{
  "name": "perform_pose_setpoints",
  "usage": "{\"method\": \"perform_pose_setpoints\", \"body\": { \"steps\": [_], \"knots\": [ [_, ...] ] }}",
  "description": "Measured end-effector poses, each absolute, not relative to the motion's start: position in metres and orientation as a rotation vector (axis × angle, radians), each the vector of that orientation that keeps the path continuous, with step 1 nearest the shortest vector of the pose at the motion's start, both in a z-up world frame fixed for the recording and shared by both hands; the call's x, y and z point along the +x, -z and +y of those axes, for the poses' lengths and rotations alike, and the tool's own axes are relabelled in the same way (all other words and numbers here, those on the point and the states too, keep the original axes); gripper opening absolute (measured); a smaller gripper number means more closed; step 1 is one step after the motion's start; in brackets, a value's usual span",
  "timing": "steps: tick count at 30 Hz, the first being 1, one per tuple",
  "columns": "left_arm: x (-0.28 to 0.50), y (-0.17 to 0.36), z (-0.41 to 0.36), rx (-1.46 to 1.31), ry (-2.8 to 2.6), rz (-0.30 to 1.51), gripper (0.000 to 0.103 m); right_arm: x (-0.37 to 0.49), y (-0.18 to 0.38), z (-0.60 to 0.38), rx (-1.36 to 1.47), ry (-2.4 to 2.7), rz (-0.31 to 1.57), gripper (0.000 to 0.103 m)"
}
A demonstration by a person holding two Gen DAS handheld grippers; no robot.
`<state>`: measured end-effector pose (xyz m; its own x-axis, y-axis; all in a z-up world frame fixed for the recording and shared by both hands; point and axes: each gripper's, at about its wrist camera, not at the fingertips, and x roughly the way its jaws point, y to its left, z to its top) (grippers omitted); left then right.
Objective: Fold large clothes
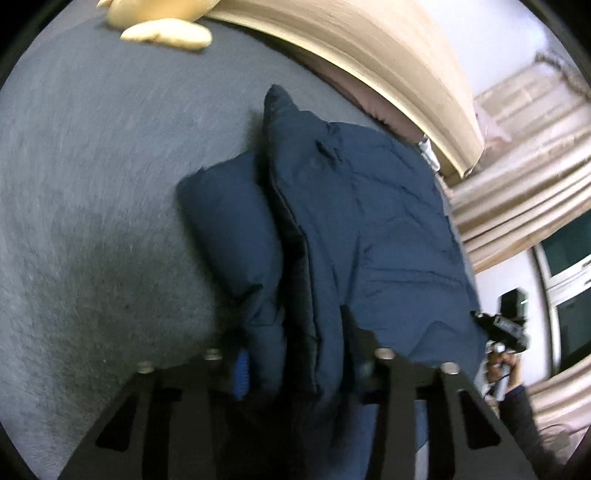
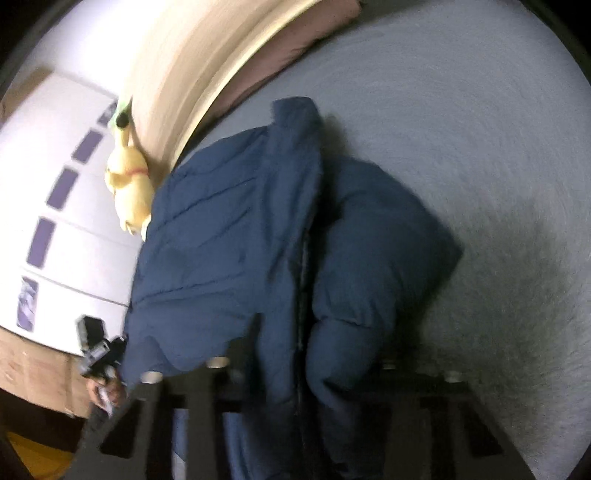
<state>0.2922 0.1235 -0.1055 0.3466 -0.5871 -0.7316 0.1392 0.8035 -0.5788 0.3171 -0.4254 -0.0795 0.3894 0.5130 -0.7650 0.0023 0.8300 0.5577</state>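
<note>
Navy quilted fabric is filling both views: a padded jacket (image 1: 369,229) is hanging between the two tools, its far end trailing onto the grey bed cover (image 1: 92,184), below the beige headboard (image 1: 388,62). A yellow plush toy (image 1: 166,33) is lying on the cover by the headboard, well apart from the jacket.

The left gripper (image 1: 299,373) is biting into the near edge of the jacket; thick folds are running straight between its dark fingers, so its jaws are reading as clamped on the cloth, though blur is softening the contact. The right gripper (image 2: 306,373) is doing the same from the other side, with the zip seam and a puffy sleeve (image 2: 376,240) passing between its fingers, so its jaws too seem to be closed on the jacket. Each camera is also catching the other tool beside the jacket's edge.

By my judgement, the lifting-and-carrying part of a fold is under way: the near edge is being held up while the rest is draping toward the headboard. The next move is likely calling for both hands travelling together toward the headboard at an even height, laying the held edge over the far part, and releasing only once the bulky padding is settling flat; the sleeve is bunching beside the body and may need tucking.
</note>
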Motion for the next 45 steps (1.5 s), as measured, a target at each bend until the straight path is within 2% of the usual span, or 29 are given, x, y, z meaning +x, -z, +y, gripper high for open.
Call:
{"method": "perform_pose_setpoints", "body": {
  "steps": [2, 4, 5, 6, 7, 8, 13, 15, 17, 20, 21, 22, 24, 27, 29, 32, 39, 42, 45],
  "knots": [
    [0.289, 0.09, 0.117, -0.384, 0.475, 1.085, 0.023, 0.312, 0.057, -0.412, 0.41, -0.312, 1.097, 0.024],
    [0.291, 0.091, 0.112, -0.348, 0.465, 1.088, 0.026, 0.308, 0.051, -0.408, 0.375, -0.298, 1.088, 0.024],
    [0.294, 0.098, 0.11, -0.338, 0.45, 1.111, 0.041, 0.31, 0.058, -0.412, 0.4, -0.292, 1.113, 0.033],
    [0.294, 0.102, 0.11, -0.331, 0.43, 1.118, 0.054, 0.311, 0.069, -0.417, 0.434, -0.268, 1.149, 0.047],
    [0.293, 0.102, 0.113, -0.333, 0.42, 1.112, 0.056, 0.311, 0.081, -0.427, 0.482, -0.233, 1.167, 0.066],
    [0.291, 0.1, 0.118, -0.347, 0.418, 1.105, 0.056, 0.309, 0.083, -0.433, 0.519, -0.232, 1.156, 0.068],
    [0.286, 0.081, 0.139, -0.384, 0.404, 1.046, 0.056, 0.297, 0.062, -0.462, 0.627, -0.257, 1.039, 0.069],
    [0.291, 0.089, 0.135, -0.425, 0.45, 1.085, 0.061, 0.303, 0.07, -0.464, 0.671, -0.285, 1.073, 0.074],
    [0.299, 0.106, 0.128, -0.466, 0.499, 1.144, 0.073, 0.31, 0.086, -0.46, 0.726, -0.327, 1.124, 0.074],
    [0.302, 0.114, 0.12, -0.505, 0.509, 1.133, 0.076, 0.319, 0.098, -0.444, 0.764, -0.396, 1.133, 0.074],
    [0.304, 0.115, 0.117, -0.511, 0.522, 1.148, 0.076, 0.321, 0.097, -0.439, 0.738, -0.394, 1.127, 0.064],
    [0.306, 0.116, 0.112, -0.499, 0.525, 1.162, 0.075, 0.325, 0.096, -0.433, 0.709, -0.405, 1.138, 0.054],
    [0.309, 0.112, 0.105, -0.461, 0.555, 1.183, 0.044, 0.333, 0.092, -0.419, 0.62, -0.402, 1.174, 0.039],
    [0.307, 0.098, 0.095, -0.364, 0.515, 1.161, 0.026, 0.335, 0.068, -0.399, 0.476, -0.387, 1.173, 0.028],
    [0.309, 0.087, 0.086, -0.315, 0.492, 1.146, 0.021, 0.336, 0.047, -0.391, 0.414, -0.378, 1.15, 0.022],
    [0.308, 0.055, 0.081, -0.267, 0.47, 1.086, 0.016, 0.338, 0.007, -0.38, 0.325, -0.389, 1.096, 0.02],
    [0.282, -0.045, 0.085, -0.236, 0.479, 0.888, 0.015, 0.308, -0.102, -0.365, 0.207, -0.442, 0.92, 0.02],
    [0.247, -0.07, 0.091, -0.204, 0.499, 0.829, 0.016, 0.277, -0.122, -0.368, 0.205, -0.453, 0.87, 0.02],
    [0.216, -0.072, 0.092, -0.177, 0.509, 0.799, 0.016, 0.239, -0.121, -0.379, 0.228, -0.457, 0.838, 0.02]
  ]
}}
